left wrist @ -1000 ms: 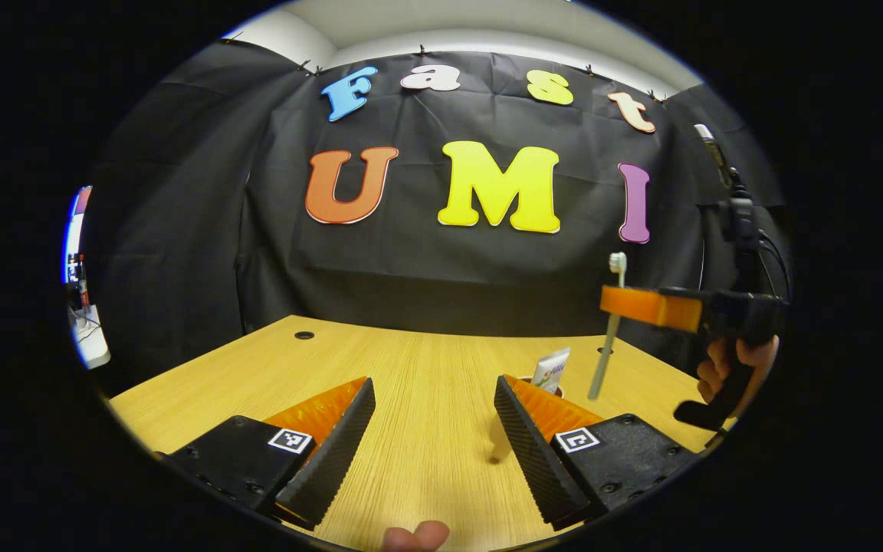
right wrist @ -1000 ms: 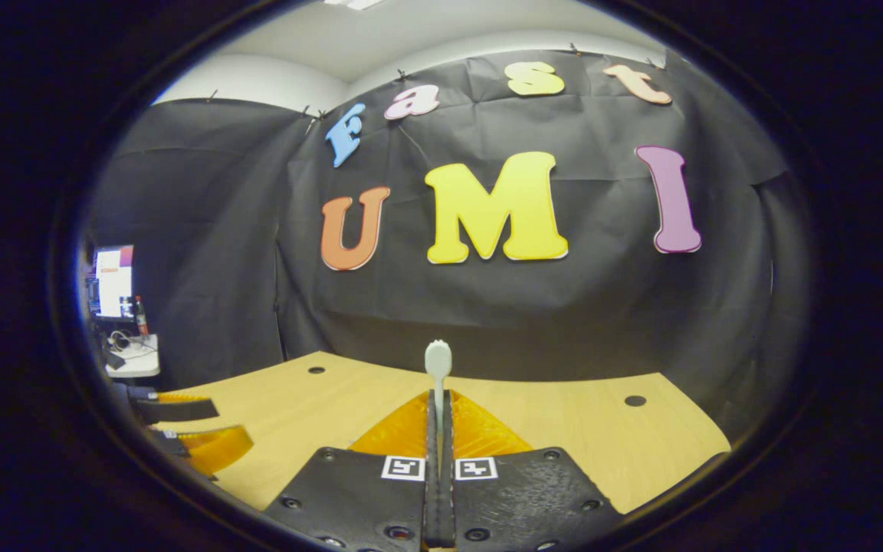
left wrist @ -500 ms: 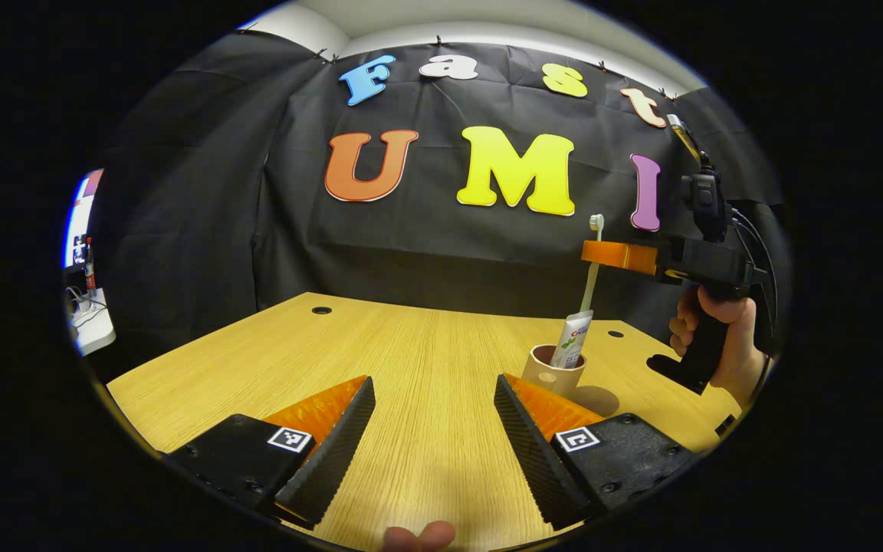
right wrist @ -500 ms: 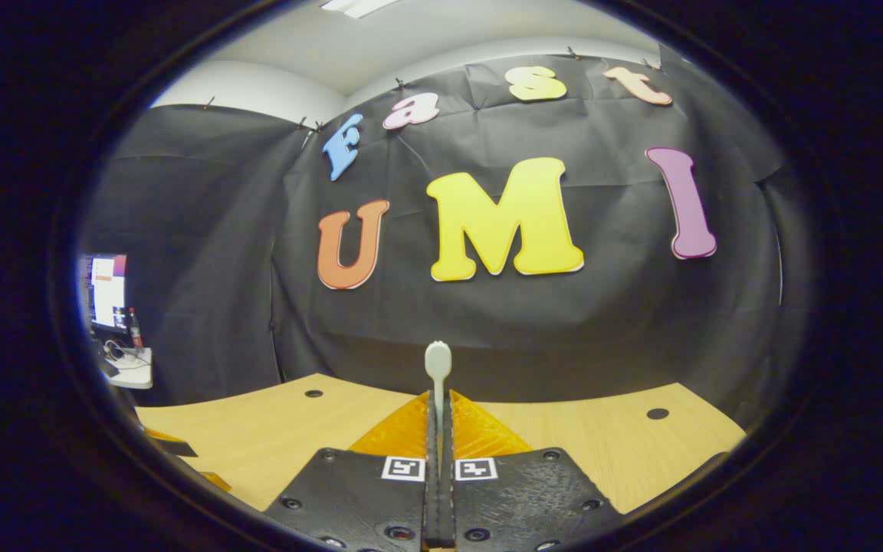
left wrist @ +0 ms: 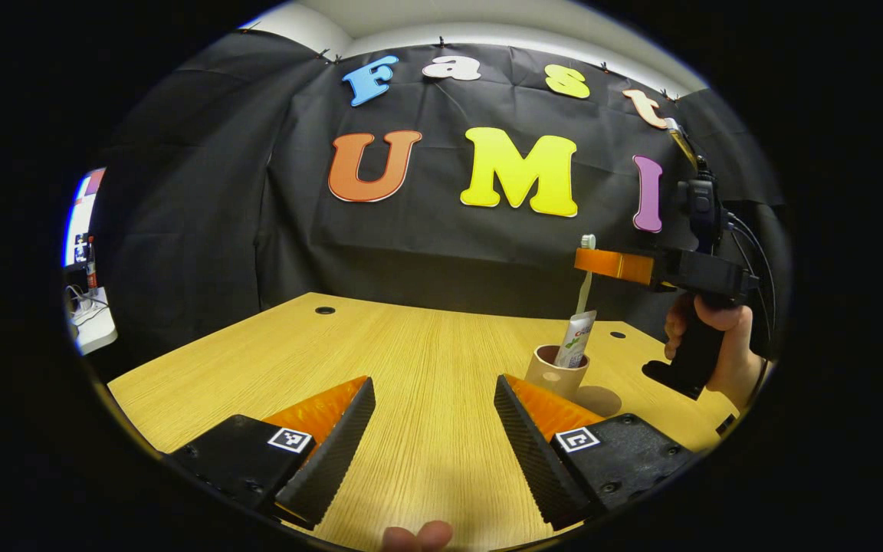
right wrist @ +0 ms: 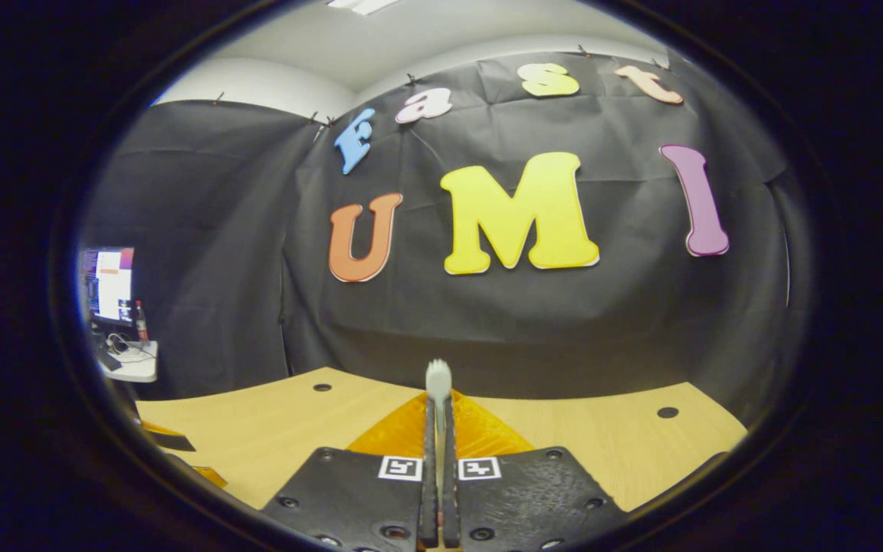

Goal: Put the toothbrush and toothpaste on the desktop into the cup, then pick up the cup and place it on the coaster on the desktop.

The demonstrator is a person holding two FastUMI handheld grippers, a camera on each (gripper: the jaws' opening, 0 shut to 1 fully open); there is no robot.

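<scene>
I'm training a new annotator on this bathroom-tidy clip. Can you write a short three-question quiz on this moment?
1. True or false: the toothpaste stands in the cup.
2. Which gripper holds the toothbrush? A left gripper B right gripper
3. Fill in: the cup stands on the ____.

Key: 1 true. 2 B; it holds the brush upright above the cup. 3 desk.

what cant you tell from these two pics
- Toothbrush lower end: left gripper view, hidden behind the toothpaste and the cup wall.
- Cup base: same view, behind the left gripper.
- Toothbrush handle: right gripper view, covered by the right gripper.
</scene>
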